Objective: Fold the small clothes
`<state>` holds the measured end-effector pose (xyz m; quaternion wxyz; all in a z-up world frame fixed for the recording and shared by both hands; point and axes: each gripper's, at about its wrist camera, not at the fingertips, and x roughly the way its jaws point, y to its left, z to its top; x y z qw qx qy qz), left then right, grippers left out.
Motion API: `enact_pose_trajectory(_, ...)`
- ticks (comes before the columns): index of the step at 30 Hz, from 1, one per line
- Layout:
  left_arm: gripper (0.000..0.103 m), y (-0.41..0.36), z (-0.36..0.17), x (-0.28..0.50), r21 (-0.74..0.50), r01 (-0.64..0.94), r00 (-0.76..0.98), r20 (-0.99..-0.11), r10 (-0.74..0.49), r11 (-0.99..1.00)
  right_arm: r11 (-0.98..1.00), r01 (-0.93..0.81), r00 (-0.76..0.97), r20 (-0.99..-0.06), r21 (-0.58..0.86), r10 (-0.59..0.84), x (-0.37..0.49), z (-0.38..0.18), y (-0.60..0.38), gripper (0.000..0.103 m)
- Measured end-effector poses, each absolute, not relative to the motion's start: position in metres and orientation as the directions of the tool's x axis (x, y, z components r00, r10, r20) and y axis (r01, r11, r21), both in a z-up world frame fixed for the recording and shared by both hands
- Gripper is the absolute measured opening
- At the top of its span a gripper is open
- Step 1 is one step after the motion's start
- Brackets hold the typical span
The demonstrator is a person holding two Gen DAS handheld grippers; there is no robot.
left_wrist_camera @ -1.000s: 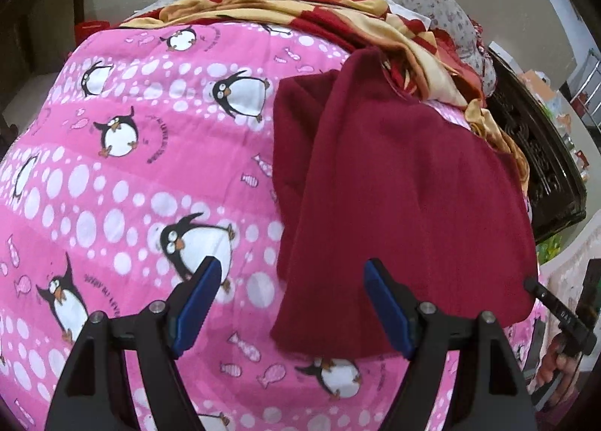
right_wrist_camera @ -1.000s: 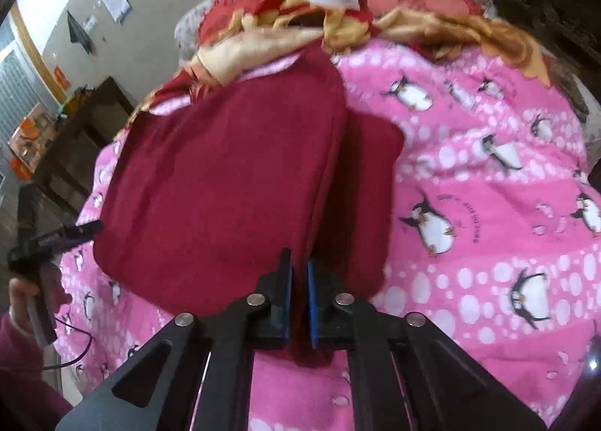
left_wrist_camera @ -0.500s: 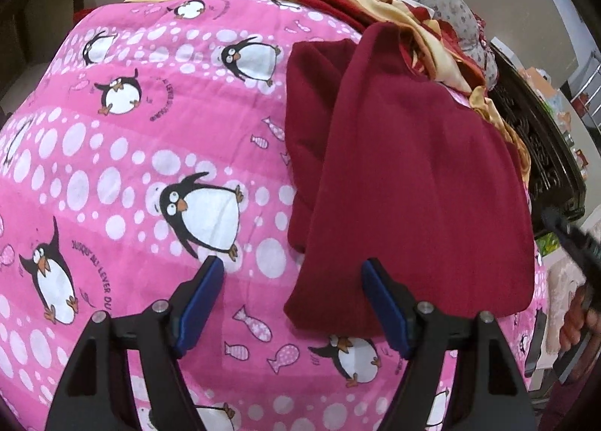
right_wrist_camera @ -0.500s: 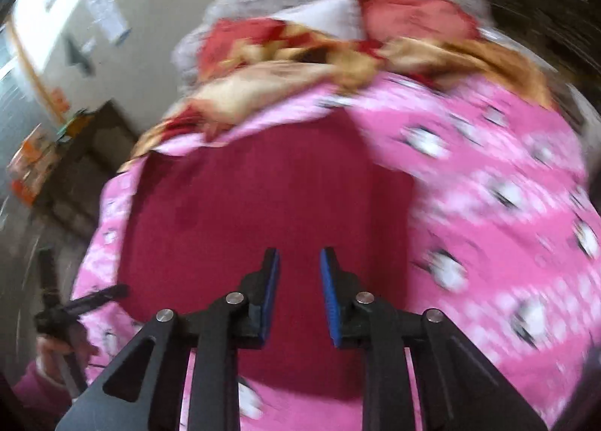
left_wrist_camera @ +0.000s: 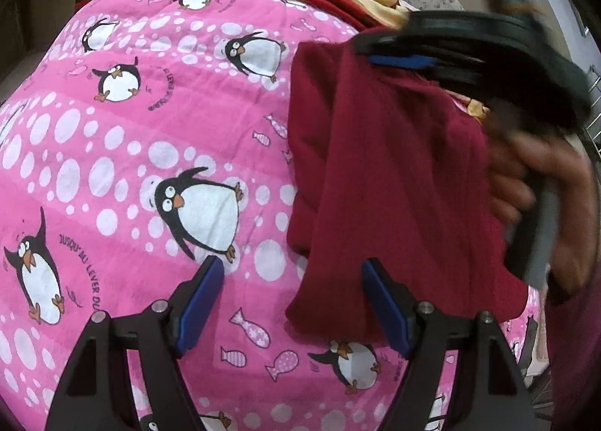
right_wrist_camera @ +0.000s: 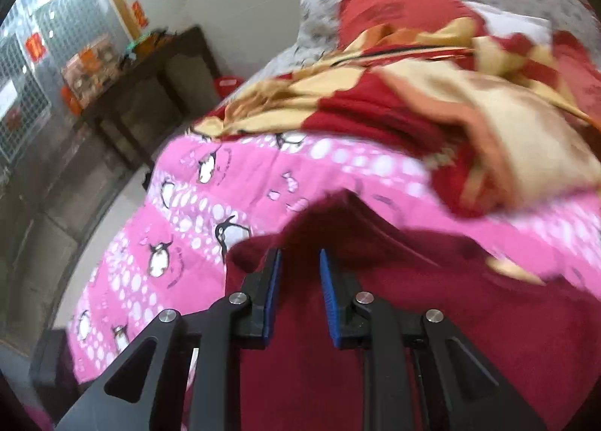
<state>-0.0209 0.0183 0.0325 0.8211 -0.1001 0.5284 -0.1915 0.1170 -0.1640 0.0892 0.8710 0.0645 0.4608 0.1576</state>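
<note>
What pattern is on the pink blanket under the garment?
Penguins, white dots and small fish on the pink blanket, under the dark red garment; clearest in the left wrist view.

one maroon garment, one pink penguin blanket, two hand-held grippers: left, right.

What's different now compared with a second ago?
The right gripper let go of the dark red garment's near folded edge, its jaws parted, and swung up to the garment's far end. The left gripper stayed wide open over the near corner; the garment stayed folded on the penguin blanket.
</note>
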Motion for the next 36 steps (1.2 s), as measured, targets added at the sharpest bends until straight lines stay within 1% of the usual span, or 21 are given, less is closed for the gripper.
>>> enact_pose_trajectory(1, 0.08, 0.018, 0.033, -0.02, -0.368, 0.209, 0.37, -0.828, -0.421, 0.906, 0.947, -0.205, 0.502, -0.804, 0.248, 0.319, 0.127, 0.08, -0.159, 0.024)
enact_pose_trajectory(2, 0.08, 0.019, 0.032, -0.02, -0.371, 0.208, 0.368, -0.827, -0.424, 0.905, 0.948, -0.2, 0.5, -0.806, 0.249, 0.317, 0.132, 0.075, -0.158, 0.024)
enact_pose_trajectory(5, 0.08, 0.02, 0.032, -0.017, -0.374, 0.21, 0.364, -0.827, -0.428, 0.903, 0.95, -0.191, 0.499, -0.809, 0.249, 0.312, 0.133, 0.079, -0.158, 0.024)
enact_pose_trajectory(7, 0.08, 0.019, 0.032, -0.017, -0.369, 0.214, 0.369, -0.827, -0.425, 0.904, 0.943, -0.185, 0.486, -0.808, 0.278, 0.334, 0.126, 0.087, -0.163, 0.025)
enact_pose_trajectory(9, 0.081, 0.018, 0.032, -0.017, -0.365, 0.216, 0.374, -0.826, -0.422, 0.906, 0.937, -0.19, 0.475, -0.807, 0.295, 0.35, 0.118, 0.094, -0.164, 0.033)
enact_pose_trajectory(10, 0.081, 0.017, 0.032, -0.017, -0.366, 0.215, 0.375, -0.825, -0.422, 0.906, 0.932, -0.204, 0.478, -0.8, 0.3, 0.362, 0.113, 0.097, -0.161, 0.043)
enact_pose_trajectory(11, 0.081, 0.017, 0.031, -0.017, -0.368, 0.212, 0.377, -0.824, -0.423, 0.905, 0.932, -0.217, 0.485, -0.796, 0.291, 0.362, 0.108, 0.1, -0.157, 0.05)
enact_pose_trajectory(12, 0.081, 0.017, 0.031, -0.016, -0.369, 0.21, 0.377, -0.824, -0.423, 0.905, 0.935, -0.223, 0.489, -0.798, 0.275, 0.351, 0.106, 0.101, -0.153, 0.051)
enact_pose_trajectory(16, 0.081, 0.014, 0.03, -0.018, -0.371, 0.209, 0.379, -0.822, -0.424, 0.905, 0.97, -0.227, 0.465, -0.865, 0.089, 0.189, 0.111, 0.087, -0.115, 0.053)
enact_pose_trajectory(17, 0.081, 0.015, 0.03, -0.019, -0.373, 0.208, 0.379, -0.822, -0.426, 0.904, 0.973, -0.229, 0.465, -0.874, 0.034, 0.14, 0.112, 0.081, -0.106, 0.055)
enact_pose_trajectory(20, 0.081, 0.017, 0.03, -0.021, -0.378, 0.205, 0.377, -0.821, -0.429, 0.903, 0.962, -0.25, 0.496, -0.868, -0.109, 0.031, 0.11, 0.072, -0.087, 0.062)
enact_pose_trajectory(22, 0.082, 0.018, 0.03, -0.02, -0.378, 0.205, 0.377, -0.821, -0.43, 0.903, 0.959, -0.253, 0.51, -0.86, -0.131, 0.017, 0.107, 0.07, -0.087, 0.063)
enact_pose_trajectory(24, 0.082, 0.017, 0.03, -0.021, -0.376, 0.205, 0.38, -0.82, -0.428, 0.904, 0.96, -0.257, 0.517, -0.855, -0.115, 0.036, 0.106, 0.072, -0.093, 0.057)
enact_pose_trajectory(26, 0.082, 0.017, 0.029, -0.021, -0.374, 0.205, 0.381, -0.821, -0.426, 0.904, 0.963, -0.251, 0.52, -0.852, -0.094, 0.053, 0.105, 0.076, -0.105, 0.033)
enact_pose_trajectory(27, 0.083, 0.017, 0.029, -0.021, -0.371, 0.207, 0.381, -0.821, -0.424, 0.905, 0.967, -0.25, 0.515, -0.853, -0.053, 0.086, 0.106, 0.078, -0.113, 0.029)
enact_pose_trajectory(29, 0.084, 0.014, 0.029, -0.022, -0.365, 0.211, 0.381, -0.824, -0.42, 0.907, 0.969, -0.241, 0.493, -0.853, 0.055, 0.171, 0.109, 0.082, -0.127, 0.014)
enact_pose_trajectory(30, 0.084, 0.013, 0.029, -0.022, -0.358, 0.216, 0.38, -0.826, -0.416, 0.908, 0.965, -0.232, 0.479, -0.848, 0.126, 0.226, 0.109, 0.084, -0.137, 0.013)
enact_pose_trajectory(32, 0.084, 0.011, 0.032, -0.023, -0.354, 0.229, 0.376, -0.827, -0.418, 0.907, 0.953, -0.22, 0.475, -0.831, 0.206, 0.289, 0.108, 0.089, -0.148, 0.01)
enact_pose_trajectory(34, 0.084, 0.013, 0.039, -0.022, -0.375, 0.238, 0.391, -0.807, -0.442, 0.896, 0.939, -0.213, 0.478, -0.809, 0.272, 0.343, 0.103, 0.094, -0.16, 0.01)
enact_pose_trajectory(36, 0.088, 0.018, 0.048, -0.019, -0.407, 0.241, 0.432, -0.768, -0.473, 0.881, 0.922, -0.214, 0.49, -0.782, 0.322, 0.387, 0.096, 0.103, -0.169, 0.009)
